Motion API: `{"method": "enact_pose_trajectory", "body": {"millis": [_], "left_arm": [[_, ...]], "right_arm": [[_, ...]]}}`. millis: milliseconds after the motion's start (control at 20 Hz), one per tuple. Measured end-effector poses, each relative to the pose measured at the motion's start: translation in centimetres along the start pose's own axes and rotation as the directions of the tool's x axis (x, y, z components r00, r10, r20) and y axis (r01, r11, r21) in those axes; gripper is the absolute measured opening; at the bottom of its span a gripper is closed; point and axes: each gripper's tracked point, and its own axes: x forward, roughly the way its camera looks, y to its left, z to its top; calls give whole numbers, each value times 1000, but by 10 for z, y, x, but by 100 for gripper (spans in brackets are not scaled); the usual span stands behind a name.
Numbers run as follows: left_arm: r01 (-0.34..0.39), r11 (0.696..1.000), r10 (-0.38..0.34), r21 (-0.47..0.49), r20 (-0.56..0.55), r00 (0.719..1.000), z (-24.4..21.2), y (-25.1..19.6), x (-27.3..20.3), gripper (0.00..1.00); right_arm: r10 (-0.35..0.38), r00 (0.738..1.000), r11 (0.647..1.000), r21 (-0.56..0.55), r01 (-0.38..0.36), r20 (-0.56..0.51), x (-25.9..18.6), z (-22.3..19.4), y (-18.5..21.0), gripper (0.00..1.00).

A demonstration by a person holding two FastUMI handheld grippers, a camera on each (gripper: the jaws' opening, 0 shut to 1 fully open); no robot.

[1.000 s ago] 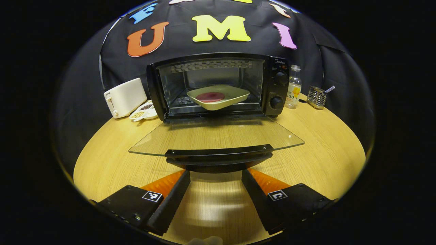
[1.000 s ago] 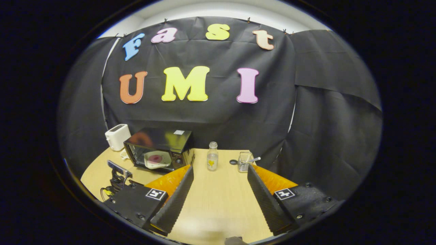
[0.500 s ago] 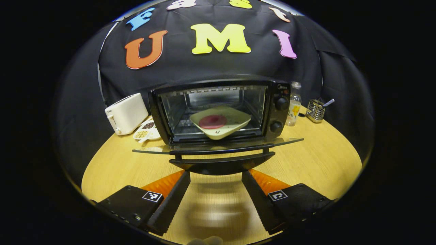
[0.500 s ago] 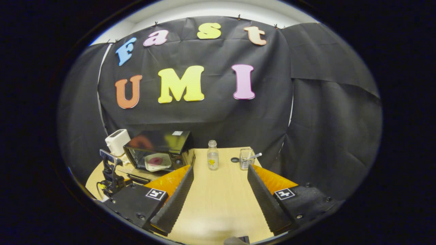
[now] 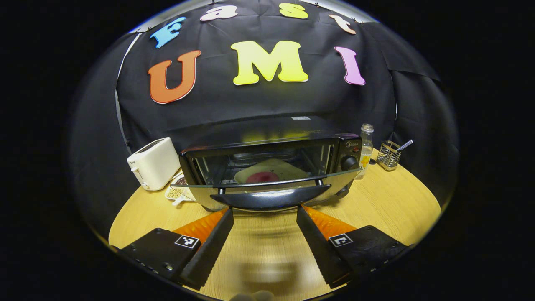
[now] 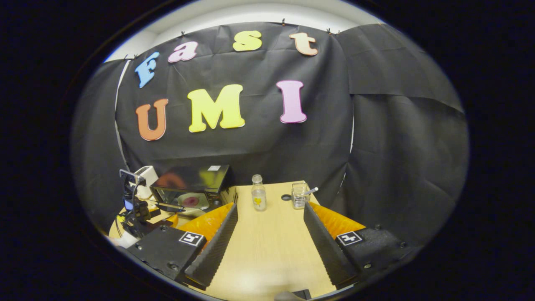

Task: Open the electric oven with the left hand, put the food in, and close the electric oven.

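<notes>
Glass makes up the oven door [image 5: 267, 184], which stands about half raised in the left gripper view, its dark handle [image 5: 276, 200] lying just above the tips of the left gripper [image 5: 264, 217]. That gripper's 2 fingers are spread wide with bare tabletop between them; whether the tips touch the underside of the handle I cannot tell. Behind the door, inside the black oven [image 5: 271, 167], a pale plate [image 5: 271, 171] carries a round, dark red piece of food [image 5: 262, 177]. Left of the oven sits a white toaster [image 5: 154, 163], with a small dish of grains [image 5: 179, 192] near its right corner. Right of the oven stand a clear bottle [image 5: 366, 146] and, farther right, a wire basket [image 5: 388, 155] holding a utensil, all on the wooden table [image 5: 397, 205].

In the right gripper view the right gripper [image 6: 270, 213] is also spread wide and holds nothing, hovering above the table near the front edge. The oven shows far left there, with the left gripper in front of its half-raised door.
</notes>
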Motion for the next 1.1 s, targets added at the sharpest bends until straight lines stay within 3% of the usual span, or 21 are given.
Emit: {"method": "enact_pose_trajectory", "body": {"millis": [650, 1050, 1100], "left_arm": [[-4, 1000, 3, 3, 39, 999, 26, 3, 8, 97], [80, 997, -75, -23, 167, 983, 78, -12, -77, 97], [86, 996, -82, -10, 196, 977, 88, -13, -92, 97]], "right_arm": [[-9, 1000, 1000, -12, 9, 27, -26, 2, 1, 100], [-26, 996, 1000, 0, 26, 80, -45, 9, 6, 100], [-34, 995, 999, -5, 34, 94, -49, 11, 4, 96]]}}
